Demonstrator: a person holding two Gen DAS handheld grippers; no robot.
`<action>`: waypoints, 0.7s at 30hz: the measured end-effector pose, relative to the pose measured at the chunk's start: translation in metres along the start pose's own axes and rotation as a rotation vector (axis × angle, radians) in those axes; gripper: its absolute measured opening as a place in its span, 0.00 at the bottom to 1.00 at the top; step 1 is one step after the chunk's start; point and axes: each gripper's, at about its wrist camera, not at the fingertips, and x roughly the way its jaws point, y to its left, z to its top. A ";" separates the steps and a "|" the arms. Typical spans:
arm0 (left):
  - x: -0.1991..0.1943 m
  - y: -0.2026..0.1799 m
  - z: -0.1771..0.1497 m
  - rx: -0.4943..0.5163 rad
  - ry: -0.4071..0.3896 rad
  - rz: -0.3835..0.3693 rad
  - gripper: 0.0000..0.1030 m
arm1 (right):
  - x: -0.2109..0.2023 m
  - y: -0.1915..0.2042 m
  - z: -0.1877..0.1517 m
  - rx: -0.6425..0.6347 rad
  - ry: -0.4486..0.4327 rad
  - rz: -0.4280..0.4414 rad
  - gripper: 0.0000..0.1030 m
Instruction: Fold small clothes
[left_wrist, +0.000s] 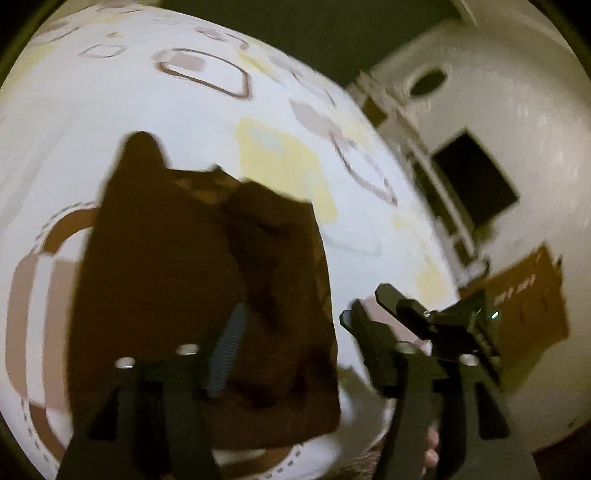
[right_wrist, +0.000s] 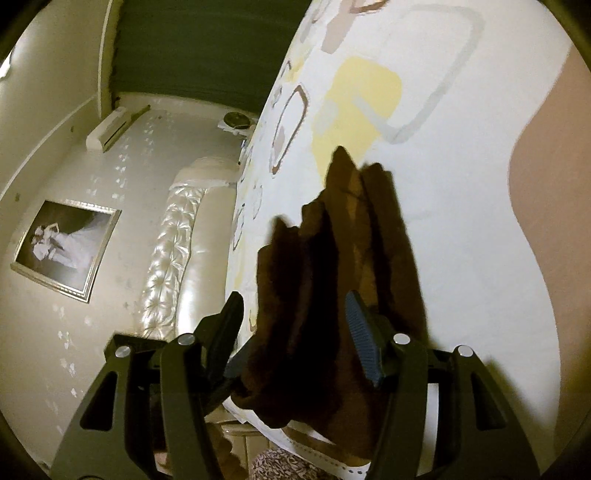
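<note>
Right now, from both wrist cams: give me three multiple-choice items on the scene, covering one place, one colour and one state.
1. Where does the brown cloth lie?
A) on the floor
B) on the patterned bedsheet
C) over the picture frame

2. What colour is the big patch on the sheet just beyond the cloth?
A) yellow
B) blue
C) red

3. How is the left gripper?
A) shut on the cloth
B) shut on nothing
C) open

Key:
1. B: the cloth lies on the bedsheet.
2. A: the patch is pale yellow.
3. C: the left gripper has its fingers far apart.
</note>
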 end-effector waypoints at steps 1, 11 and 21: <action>-0.011 0.009 -0.004 -0.049 -0.022 -0.023 0.66 | 0.002 0.004 -0.001 -0.011 0.009 -0.003 0.56; -0.030 0.056 -0.072 -0.423 -0.013 -0.174 0.66 | 0.012 0.011 -0.010 -0.053 0.068 -0.078 0.56; -0.032 0.037 -0.086 -0.419 -0.049 -0.185 0.68 | 0.020 0.007 -0.001 -0.051 0.098 -0.104 0.56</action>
